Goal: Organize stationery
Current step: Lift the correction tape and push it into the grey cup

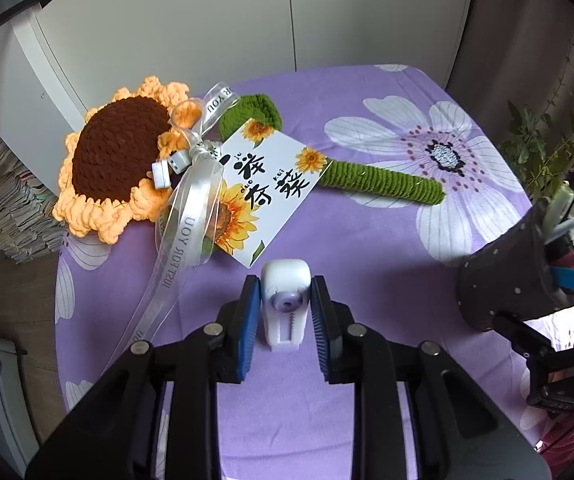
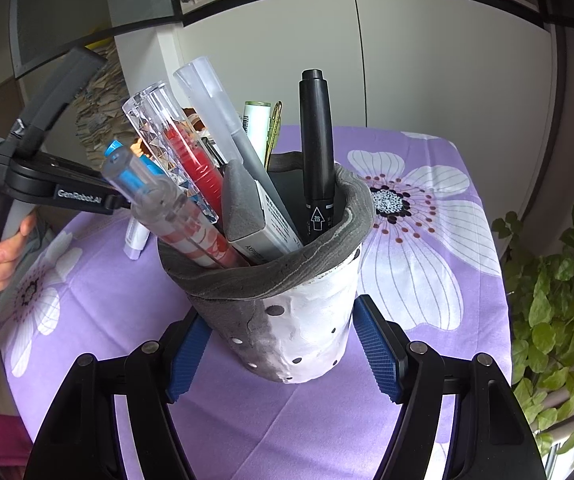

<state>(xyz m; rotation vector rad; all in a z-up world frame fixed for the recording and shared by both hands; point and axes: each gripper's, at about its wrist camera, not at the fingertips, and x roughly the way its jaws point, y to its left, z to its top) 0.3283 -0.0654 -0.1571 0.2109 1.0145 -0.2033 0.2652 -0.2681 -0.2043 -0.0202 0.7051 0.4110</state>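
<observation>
The left claw had its blue pads pressed against the sides of a small white correction tape dispenser, held near the front of the purple flowered table; the dispenser's underside was hidden, so I could not tell whether it rested on the cloth. The right claw pinched a grey-and-white pen holder at its base, its far side out of sight. Pens crowded the holder: a black marker, a red pen in a clear case, a blue one. Behind, a crochet sunflower lay partly covered by a card and ribbon.
</observation>
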